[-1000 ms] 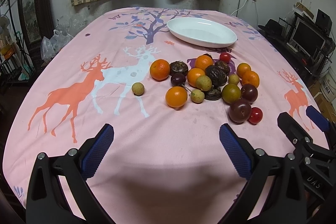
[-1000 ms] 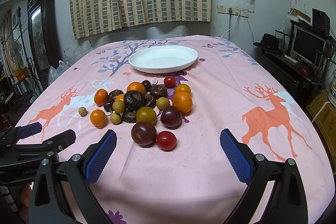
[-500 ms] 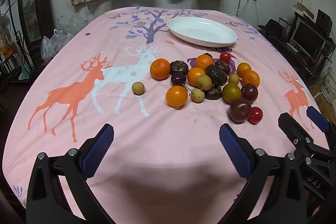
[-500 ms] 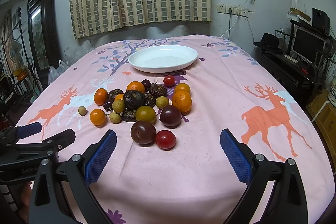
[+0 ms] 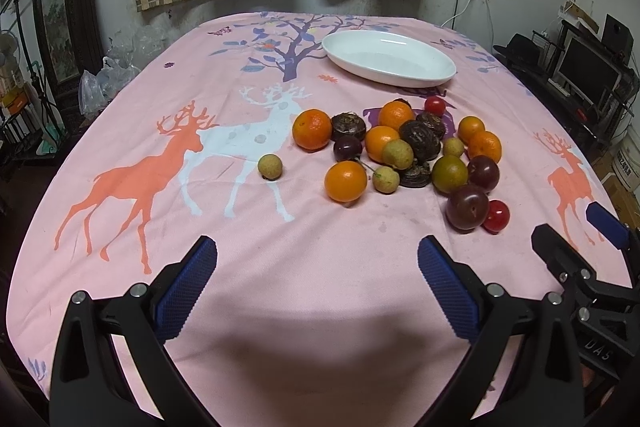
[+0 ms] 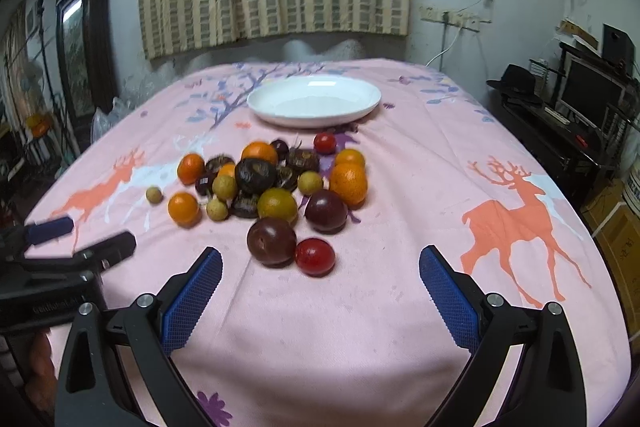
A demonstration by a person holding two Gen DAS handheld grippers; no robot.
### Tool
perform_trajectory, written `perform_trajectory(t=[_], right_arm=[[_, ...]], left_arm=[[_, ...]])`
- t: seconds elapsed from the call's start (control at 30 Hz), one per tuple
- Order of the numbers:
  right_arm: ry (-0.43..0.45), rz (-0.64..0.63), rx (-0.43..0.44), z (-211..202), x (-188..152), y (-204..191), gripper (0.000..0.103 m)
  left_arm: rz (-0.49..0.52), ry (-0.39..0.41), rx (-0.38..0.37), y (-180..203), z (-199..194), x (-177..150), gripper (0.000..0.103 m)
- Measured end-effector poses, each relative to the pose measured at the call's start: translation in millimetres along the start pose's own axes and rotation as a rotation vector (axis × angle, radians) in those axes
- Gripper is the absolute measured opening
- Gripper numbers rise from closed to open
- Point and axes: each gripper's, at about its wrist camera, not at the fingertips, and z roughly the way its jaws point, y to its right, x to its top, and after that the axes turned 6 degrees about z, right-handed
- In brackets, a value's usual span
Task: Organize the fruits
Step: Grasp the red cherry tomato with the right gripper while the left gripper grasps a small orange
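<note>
Left wrist view: left gripper (image 5: 316,269) spread wide, empty, above pink tablecloth (image 5: 320,307); fruit pile (image 5: 404,151) ahead, white dish (image 5: 390,57) beyond, lone longan (image 5: 270,166) apart to the left.

Right wrist view: right gripper (image 6: 320,275) wide, empty; dark plum (image 6: 271,241) and cherry tomato (image 6: 315,256) nearest, touching.

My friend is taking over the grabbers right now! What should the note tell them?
Left gripper: open, empty, above the pink cloth near the front edge.
Right gripper: open, empty, facing the dark plum and red cherry tomato.
Fruit pile: all on the tablecloth, one small longan lying apart to the left.
White dish: behind the pile, nothing in it.
Done: nothing sorted.
Left: every fruit.
</note>
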Motion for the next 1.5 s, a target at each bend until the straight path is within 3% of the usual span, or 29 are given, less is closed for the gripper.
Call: perform_trajectory(t=[0.13,0.27,0.37,0.47,0.63,0.77,1.07,1.27,1.37,1.5], right_arm=[[-0.114,-0.076,0.026,18,-1,-9,0.097],[-0.263,-0.138,0.081,42,-2,-18,0.07],[-0.304,-0.172,0.054,56,3,-20,0.068],[-0.347,-0.179,0.055,70,6,-19,0.047],[-0.352,-0.19,0.025,85,9,-16,0.046],[-0.349,-0.162,0.065,92,12,-9,0.043],[-0.338,-0.122,0.135,90,12,5,0.044],[-0.341,-0.128,0.143,95,16,6,0.041],[-0.334,-0.137,0.134,95,15,4,0.032],[-0.335,-0.1,0.155,93,15,12,0.031]], left_arm=[[-0.004,-0.019,0.011,-15,11,-7,0.099],[-0.01,-0.04,0.008,-31,21,-8,0.099],[-0.029,-0.056,0.002,-43,26,-8,0.099],[-0.053,-0.073,-0.012,-53,31,-6,0.099],[-0.056,-0.081,-0.013,-54,37,0,0.099],[-0.029,-0.099,-0.04,-44,44,8,0.097],[0.04,-0.181,-0.09,-8,76,31,0.074],[0.07,-0.219,-0.105,10,98,40,0.068],[0.073,-0.237,-0.107,13,109,43,0.053],[0.104,-0.21,-0.114,16,111,47,0.034]])
